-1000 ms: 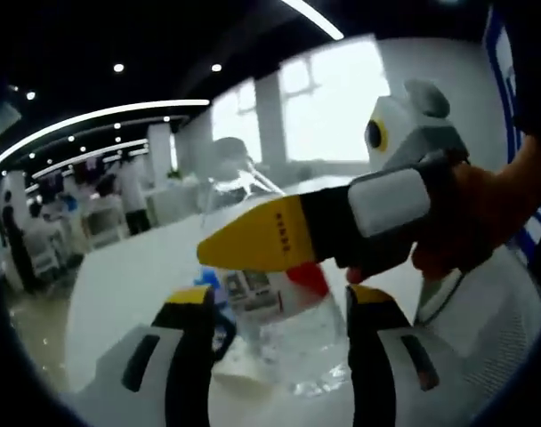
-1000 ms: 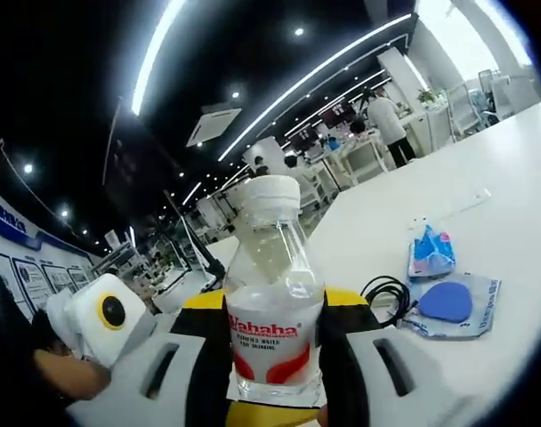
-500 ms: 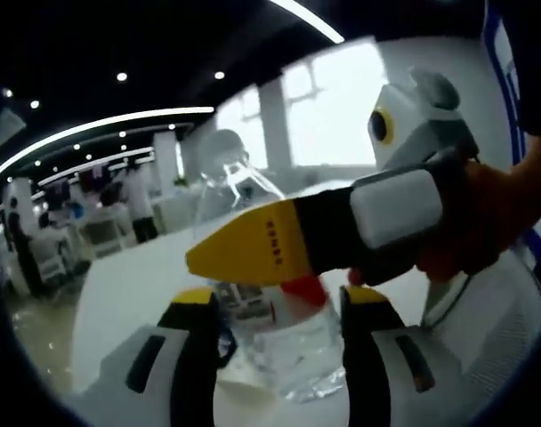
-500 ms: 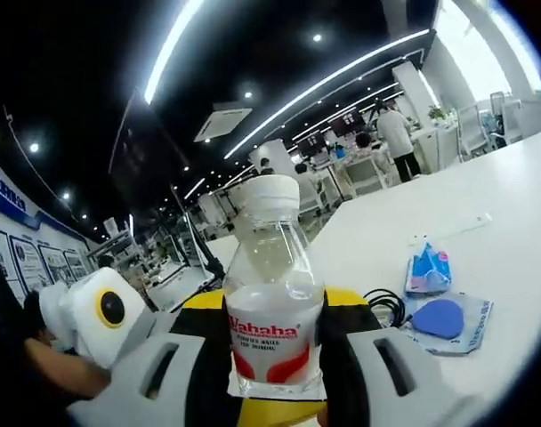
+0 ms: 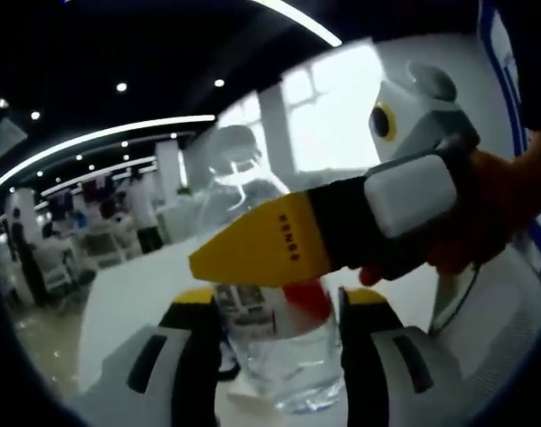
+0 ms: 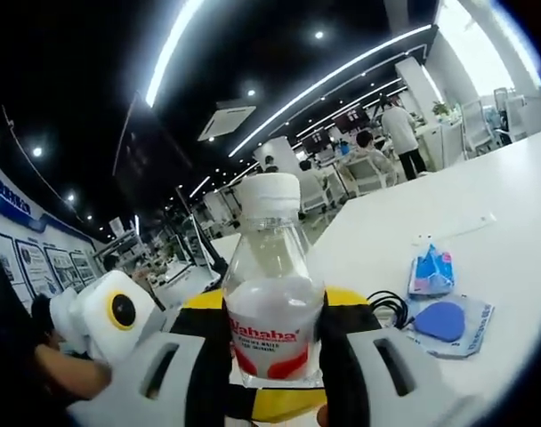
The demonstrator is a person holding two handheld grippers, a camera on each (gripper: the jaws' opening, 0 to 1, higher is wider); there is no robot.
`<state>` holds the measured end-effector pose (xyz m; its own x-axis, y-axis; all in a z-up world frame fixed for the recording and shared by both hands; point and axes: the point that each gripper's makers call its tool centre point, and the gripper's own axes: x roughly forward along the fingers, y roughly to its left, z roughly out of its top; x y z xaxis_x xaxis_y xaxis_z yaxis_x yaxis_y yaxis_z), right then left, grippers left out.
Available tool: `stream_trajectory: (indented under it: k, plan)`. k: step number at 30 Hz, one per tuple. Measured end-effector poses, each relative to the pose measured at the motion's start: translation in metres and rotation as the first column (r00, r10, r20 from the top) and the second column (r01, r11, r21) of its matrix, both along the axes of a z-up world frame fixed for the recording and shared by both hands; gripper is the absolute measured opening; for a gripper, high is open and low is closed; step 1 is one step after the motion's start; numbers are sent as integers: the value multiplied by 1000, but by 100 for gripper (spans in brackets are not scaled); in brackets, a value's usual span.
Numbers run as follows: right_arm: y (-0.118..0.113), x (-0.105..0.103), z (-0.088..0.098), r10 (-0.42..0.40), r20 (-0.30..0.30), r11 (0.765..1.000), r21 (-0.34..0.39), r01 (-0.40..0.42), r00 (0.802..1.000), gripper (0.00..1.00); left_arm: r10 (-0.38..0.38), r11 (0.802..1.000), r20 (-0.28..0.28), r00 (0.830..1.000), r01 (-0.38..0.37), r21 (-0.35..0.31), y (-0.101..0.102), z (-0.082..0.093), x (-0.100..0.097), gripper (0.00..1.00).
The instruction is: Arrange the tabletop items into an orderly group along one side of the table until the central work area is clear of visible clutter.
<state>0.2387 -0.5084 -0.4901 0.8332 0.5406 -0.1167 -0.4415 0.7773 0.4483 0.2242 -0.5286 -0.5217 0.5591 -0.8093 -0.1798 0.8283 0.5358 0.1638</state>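
Water bottle between two grippers over a white table

In the left gripper view, a clear plastic water bottle with a red-and-white label stands between the left gripper's yellow-tipped black jaws, which flank its lower body closely; contact is unclear. The right gripper reaches in from the right, held by a hand, its yellow jaw crossing the bottle's middle. The white table lies beneath, with blurred people and chairs behind.
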Motion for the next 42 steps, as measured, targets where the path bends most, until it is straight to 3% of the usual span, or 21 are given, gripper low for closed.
stream_trajectory:
  k: [19,27,30,32,34,35,37,42]
  plan:
    - [6,-11,-5,49,-108,996,-73,-57,993,39,5,1000,21,1000,-5,19,5,-1,-4,42]
    - [7,-12,-6,21,-154,1000,-17,-24,988,42,70,995,109,992,-76,59,8,-1,-7,42]
    - [9,-14,-3,31,-120,999,-38,-36,992,40,82,995,117,990,-89,51,10,0,-8,43]
    - [10,-17,-4,44,-128,996,-65,-53,991,39,69,996,111,991,-74,42,10,0,-9,45]
    - [9,-18,-5,54,-145,998,-36,-60,988,39,39,998,127,991,-45,43,10,2,-11,46]
    - [8,-19,-6,56,-163,998,-18,-60,985,39,7,999,95,995,-10,33,8,1,-14,46]
    - [6,-19,-5,59,-166,998,1,-60,984,38,-16,1000,87,996,14,18,8,4,-15,47]
    - [10,-23,-2,56,-127,995,-81,-66,990,38,-64,997,51,997,62,55,5,5,-16,47]
